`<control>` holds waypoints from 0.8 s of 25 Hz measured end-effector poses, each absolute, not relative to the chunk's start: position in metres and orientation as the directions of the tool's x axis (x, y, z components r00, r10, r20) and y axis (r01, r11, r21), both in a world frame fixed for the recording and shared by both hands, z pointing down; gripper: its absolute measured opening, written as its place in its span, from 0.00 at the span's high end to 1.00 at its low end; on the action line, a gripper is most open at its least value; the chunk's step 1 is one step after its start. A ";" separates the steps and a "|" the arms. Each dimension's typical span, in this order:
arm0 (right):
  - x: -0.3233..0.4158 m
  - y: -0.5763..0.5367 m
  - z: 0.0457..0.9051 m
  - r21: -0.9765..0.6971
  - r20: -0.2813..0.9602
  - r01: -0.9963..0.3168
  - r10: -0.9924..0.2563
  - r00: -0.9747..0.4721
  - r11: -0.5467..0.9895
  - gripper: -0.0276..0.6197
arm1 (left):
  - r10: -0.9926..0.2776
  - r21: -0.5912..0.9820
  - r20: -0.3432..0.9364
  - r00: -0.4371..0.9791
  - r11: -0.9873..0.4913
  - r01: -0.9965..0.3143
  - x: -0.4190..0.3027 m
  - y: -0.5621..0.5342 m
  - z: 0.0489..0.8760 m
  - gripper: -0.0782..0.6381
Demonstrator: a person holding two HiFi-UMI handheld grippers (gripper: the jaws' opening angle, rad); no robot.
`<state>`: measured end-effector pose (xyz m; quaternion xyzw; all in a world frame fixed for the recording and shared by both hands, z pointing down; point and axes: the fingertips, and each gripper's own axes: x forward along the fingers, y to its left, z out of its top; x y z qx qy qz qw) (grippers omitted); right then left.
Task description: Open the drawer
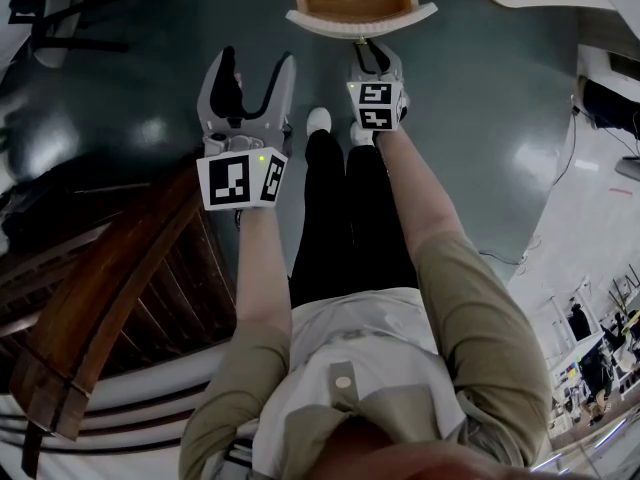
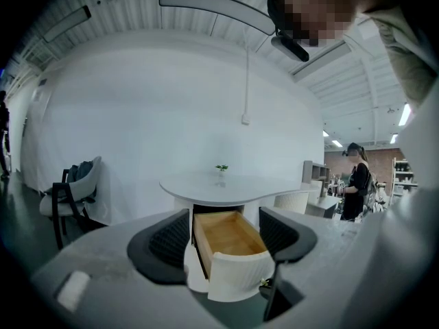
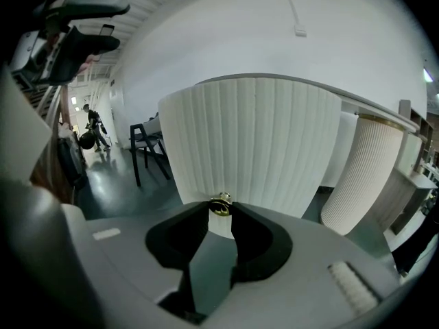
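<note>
Drawer [image 2: 236, 269] standing out forward from under the table [image 2: 226, 187], plant [image 2: 221, 168] on table behind it, knob [image 3: 220, 204] on drawer front, between right claw [image 1: 372, 52] tips, left claw [image 1: 258, 64] leftward, clear of drawer, chair [image 2: 72, 190] far left.

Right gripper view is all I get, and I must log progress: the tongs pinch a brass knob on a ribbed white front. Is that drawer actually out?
Observer: Yes, the left gripper view shows the drawer pulled out of the table, wooden inside exposed.
Operator: And the other tool?
Observer: The left gripper hangs left of the drawer in the head view, tongs apart, empty.
Operator: Anything on the table?
Observer: A small plant stands on top.
</note>
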<state>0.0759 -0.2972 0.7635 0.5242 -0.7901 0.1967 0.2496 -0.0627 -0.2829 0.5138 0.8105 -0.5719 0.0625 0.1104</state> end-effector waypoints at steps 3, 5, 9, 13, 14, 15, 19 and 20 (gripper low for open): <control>0.074 -0.294 0.764 -0.063 0.596 -0.928 -0.733 -0.329 0.366 0.69 | -0.912 0.104 0.230 0.340 -0.324 -0.940 -0.062 -0.283 0.514 0.43; 0.075 -0.293 0.757 -0.083 0.572 -0.931 -0.747 -0.337 0.357 0.64 | -0.912 0.102 0.229 0.340 -0.325 -0.940 -0.061 -0.282 0.511 0.43; 0.077 -0.285 0.738 -0.079 0.550 -0.927 -0.760 -0.347 0.366 0.64 | -0.914 0.104 0.219 0.341 -0.326 -0.940 -0.059 -0.281 0.501 0.43; 0.090 -0.274 0.699 -0.081 0.525 -0.925 -0.773 -0.356 0.371 0.64 | -0.913 0.111 0.221 0.344 -0.327 -0.938 -0.050 -0.276 0.480 0.43; 0.096 -0.272 0.685 -0.075 0.518 -0.923 -0.776 -0.360 0.378 0.64 | -0.913 0.113 0.219 0.345 -0.328 -0.938 -0.045 -0.275 0.473 0.43; 0.102 -0.271 0.672 -0.068 0.511 -0.919 -0.778 -0.366 0.388 0.64 | -0.913 0.116 0.215 0.346 -0.328 -0.938 -0.040 -0.276 0.465 0.43; 0.116 -0.278 0.622 -0.045 0.487 -0.907 -0.783 -0.386 0.420 0.64 | -0.915 0.118 0.182 0.359 -0.343 -0.932 -0.033 -0.287 0.431 0.43; 0.120 -0.279 0.610 -0.043 0.481 -0.907 -0.787 -0.385 0.418 0.64 | -0.915 0.122 0.177 0.363 -0.346 -0.930 -0.033 -0.288 0.422 0.43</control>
